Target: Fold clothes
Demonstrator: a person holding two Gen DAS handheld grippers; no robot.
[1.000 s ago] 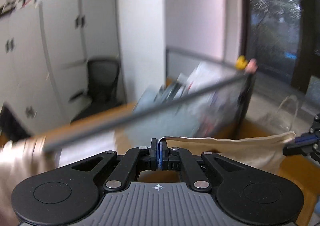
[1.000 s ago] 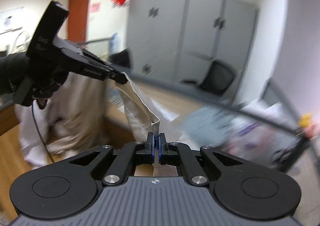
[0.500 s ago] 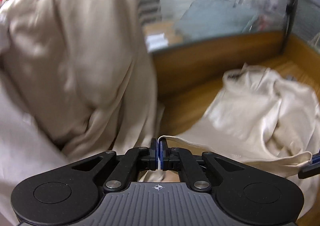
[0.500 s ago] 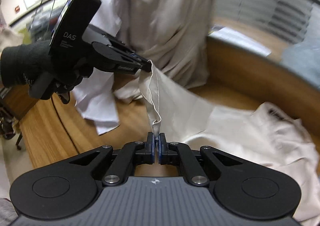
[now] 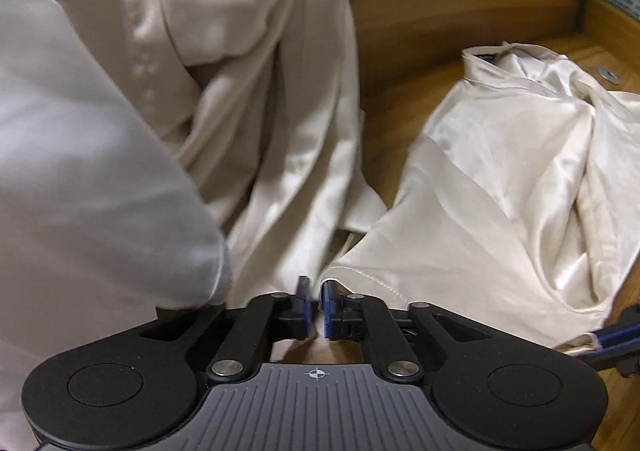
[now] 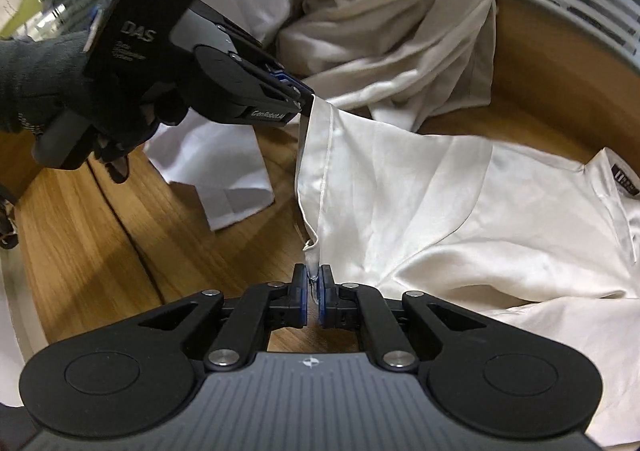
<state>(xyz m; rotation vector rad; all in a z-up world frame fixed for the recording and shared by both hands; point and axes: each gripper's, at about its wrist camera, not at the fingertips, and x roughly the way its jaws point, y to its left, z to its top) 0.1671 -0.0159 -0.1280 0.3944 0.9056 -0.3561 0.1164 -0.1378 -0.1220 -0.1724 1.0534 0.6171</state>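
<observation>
The cream satin shirt is lying spread on the wooden table, its hem edge lifting up between both tools. The right hand-held gripper is pinching the hem's near corner. The left hand-held gripper is gripping the far corner at its tip, though its own camera is showing a slight gap between the pads. A heap of pale garments is sitting just behind.
</observation>
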